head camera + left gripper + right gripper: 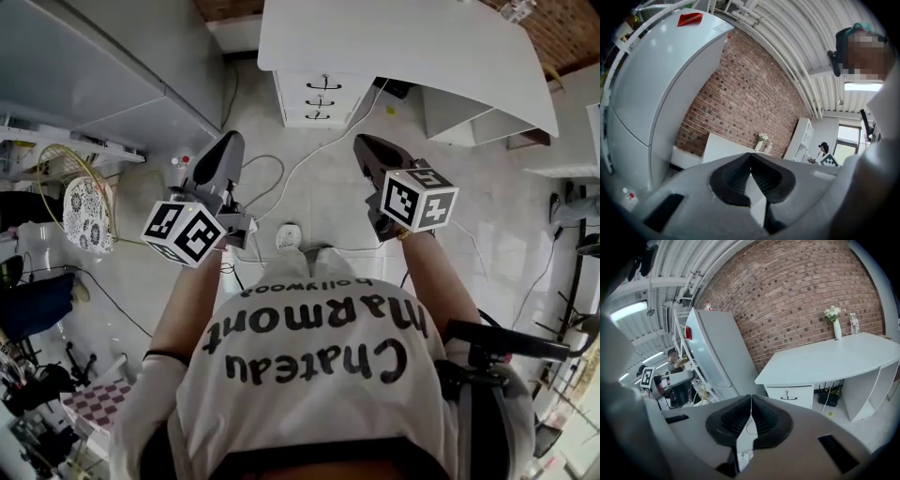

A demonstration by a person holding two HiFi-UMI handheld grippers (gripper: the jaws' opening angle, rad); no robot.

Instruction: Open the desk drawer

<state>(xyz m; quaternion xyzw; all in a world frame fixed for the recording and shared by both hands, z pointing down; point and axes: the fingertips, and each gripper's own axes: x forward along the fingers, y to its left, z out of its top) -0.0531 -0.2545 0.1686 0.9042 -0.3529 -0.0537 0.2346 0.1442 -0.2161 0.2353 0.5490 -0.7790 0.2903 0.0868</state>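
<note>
The white desk [403,47] stands ahead by the brick wall, with a stack of three drawers [319,97] with dark handles under its left end. Both grippers hang in the air over the floor, well short of the desk. My left gripper [229,142] is shut and holds nothing; its tips meet in the left gripper view [750,156], with the desk [723,147] far behind. My right gripper [362,142] is also shut and empty [751,398]; it points toward the top drawer [788,394] of the desk [825,359].
A large white fridge [112,66] stands left of the desk. Cables [309,159] and a floor socket [288,234] lie between me and the drawers. A wire basket [84,202] sits at the left. A vase [836,326] and a bottle [854,323] stand on the desk.
</note>
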